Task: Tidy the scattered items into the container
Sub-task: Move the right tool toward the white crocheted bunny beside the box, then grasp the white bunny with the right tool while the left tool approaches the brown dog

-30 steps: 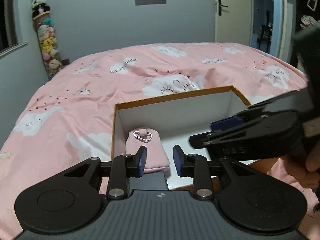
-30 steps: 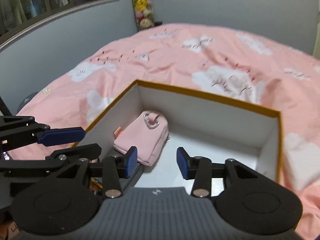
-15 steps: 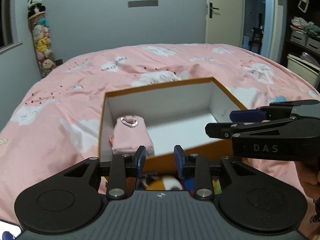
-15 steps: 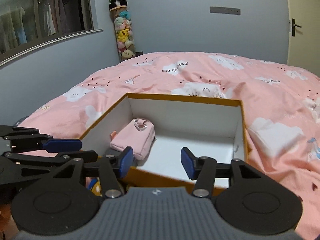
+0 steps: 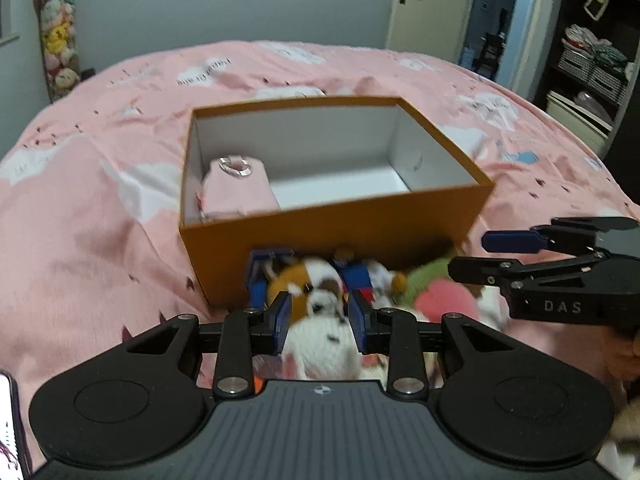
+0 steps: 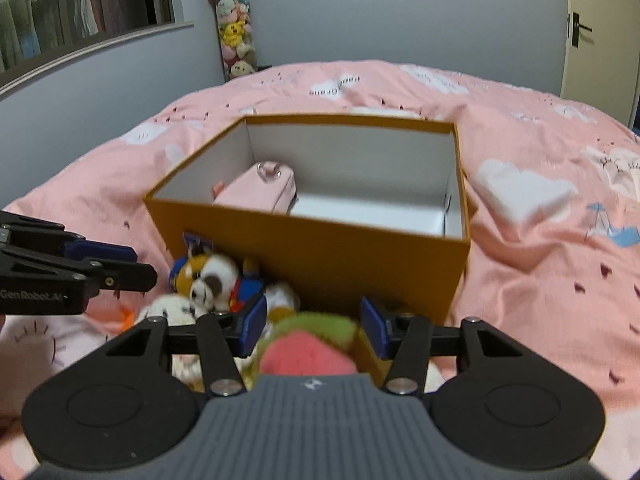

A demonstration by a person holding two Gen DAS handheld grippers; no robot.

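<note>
An orange box (image 5: 332, 220) (image 6: 320, 248) with a white inside stands on the bed, and a pink pouch (image 5: 236, 192) (image 6: 260, 192) lies in its left part. In front of its near wall is a heap of soft toys. A brown-and-white dog plush (image 5: 316, 288) (image 6: 208, 280) lies under my left gripper (image 5: 320, 322) (image 6: 142, 265), which is open just above it. A green-and-pink plush (image 5: 440, 296) (image 6: 312, 344) lies under my right gripper (image 6: 313, 326) (image 5: 468, 255), open wider, pads not touching it. A blue packet (image 5: 256, 268) leans against the box.
A pink cloud-print duvet (image 5: 100, 208) covers the bed all around the box. A column of plush toys (image 6: 236, 40) hangs at the far wall. Shelves with baskets (image 5: 588, 64) and an open doorway stand to the right. A phone edge (image 5: 8, 428) shows at lower left.
Both grippers have drawn back from over the box towards its near side and tipped downward. The heap of toys in front of the box has come into view. The right jaws stand slightly wider.
</note>
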